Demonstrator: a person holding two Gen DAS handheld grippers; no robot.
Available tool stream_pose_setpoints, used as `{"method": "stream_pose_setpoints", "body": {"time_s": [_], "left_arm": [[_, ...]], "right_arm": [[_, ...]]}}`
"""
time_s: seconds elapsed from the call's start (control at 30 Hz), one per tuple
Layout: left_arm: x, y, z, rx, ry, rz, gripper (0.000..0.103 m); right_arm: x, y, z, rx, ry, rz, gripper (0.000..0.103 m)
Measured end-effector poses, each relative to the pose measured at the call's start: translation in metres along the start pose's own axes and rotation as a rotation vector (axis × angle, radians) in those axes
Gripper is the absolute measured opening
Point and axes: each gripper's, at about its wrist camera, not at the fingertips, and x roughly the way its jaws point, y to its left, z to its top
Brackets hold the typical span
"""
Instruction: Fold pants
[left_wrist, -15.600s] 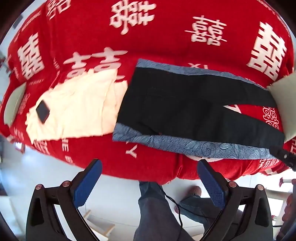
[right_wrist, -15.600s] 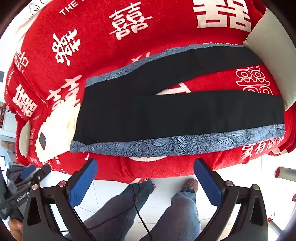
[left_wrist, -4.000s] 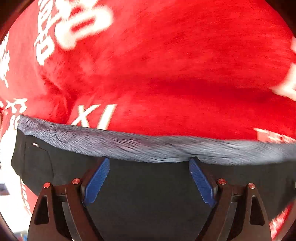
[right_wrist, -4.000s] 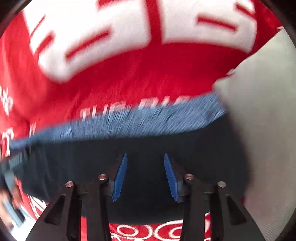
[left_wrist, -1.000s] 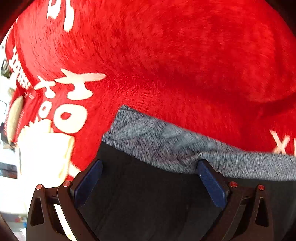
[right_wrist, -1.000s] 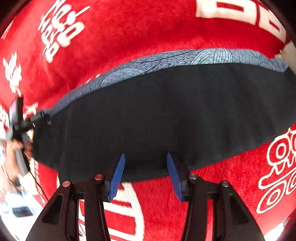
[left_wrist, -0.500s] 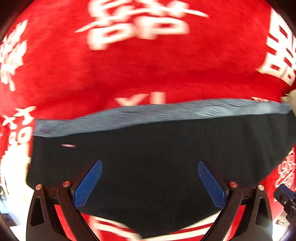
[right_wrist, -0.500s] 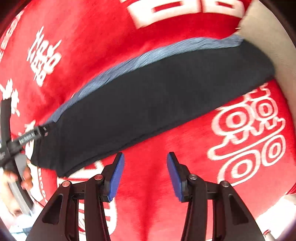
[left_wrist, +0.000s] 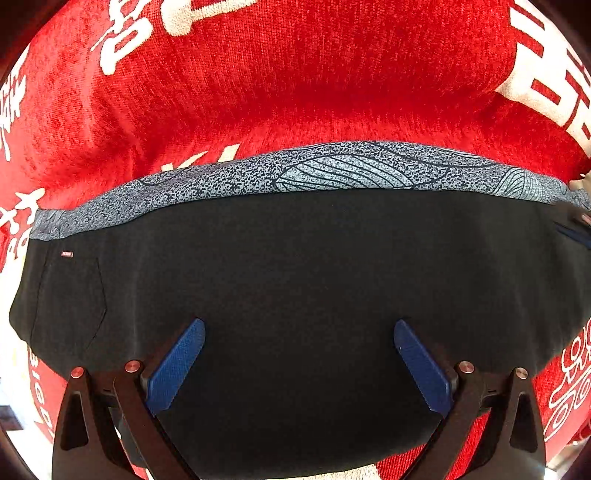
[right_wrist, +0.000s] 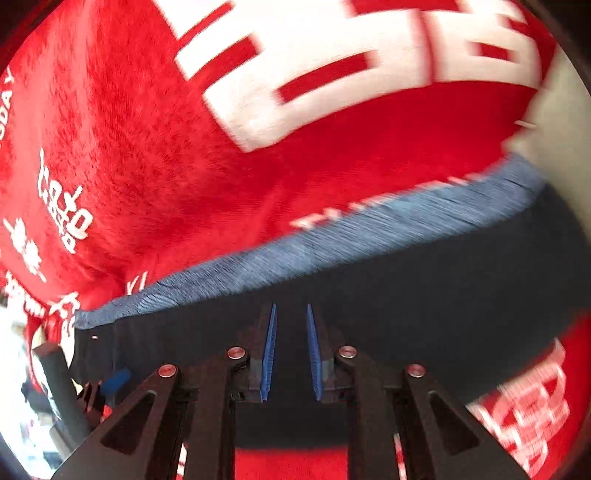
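Pants lie crosswise under both my grippers, long axis left to right

The pants (left_wrist: 295, 280) are folded leg over leg into one dark band on the red blanket (left_wrist: 295, 92), patterned side stripe (left_wrist: 332, 173) along the far edge, waist and pocket toward my left. My left gripper (left_wrist: 297, 354) hangs spread wide over the middle of the band, gripping nothing. My right gripper (right_wrist: 290, 343) sits over the leg end near the pale cushion (right_wrist: 561, 122); its jaws are closing, a narrow gap left, and I cannot tell whether cloth is pinched yet. I judge the right hand is nearer the hems, so it should carry them toward the waist.
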Motion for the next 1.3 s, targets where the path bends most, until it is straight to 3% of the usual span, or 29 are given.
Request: {"method": "stream_pose_setpoints", "body": {"time_s": [0.07,0.13,0.2,0.4,0.5,0.6,0.73,0.77,0.93,1.17,1.3], "left_arm": [[0.002,0.004,0.005,-0.004,0.001,0.005,0.103],[0.002,0.002,0.005,-0.007,0.001,0.008,0.103],[0.002,0.002,0.003,-0.014,-0.001,0.009,0.103],[0.0,0.006,0.0,-0.035,0.001,0.02,0.103],[0.001,0.004,0.0,-0.031,0.003,0.026,0.103],[-0.002,0.0,0.0,-0.023,0.003,0.029,0.103],[-0.003,-0.001,0.001,-0.02,0.003,0.029,0.103],[-0.003,-0.001,0.001,-0.019,0.006,0.03,0.103],[-0.002,0.0,0.004,-0.019,0.019,0.029,0.103],[0.001,0.003,0.004,-0.024,0.014,0.025,0.103],[0.001,0.005,0.004,-0.025,0.011,0.017,0.103]], "right_arm": [[0.018,0.004,0.009,-0.036,0.017,-0.013,0.019],[0.03,-0.008,0.021,-0.049,0.016,-0.043,0.01],[0.026,-0.026,0.029,-0.031,0.001,-0.055,0.008],[-0.003,-0.107,0.058,0.102,-0.084,-0.293,0.008],[-0.022,-0.128,0.064,0.147,-0.112,-0.398,0.011],[-0.041,-0.119,0.054,0.172,-0.105,-0.367,0.017],[-0.055,-0.077,0.013,0.104,-0.083,-0.303,0.044],[-0.053,-0.065,-0.003,0.074,-0.066,-0.295,0.045],[-0.035,-0.054,-0.039,0.01,-0.017,-0.307,0.045],[-0.064,-0.092,-0.036,0.192,-0.058,-0.355,0.045],[-0.078,-0.088,-0.046,0.259,-0.052,-0.338,0.046]]}}
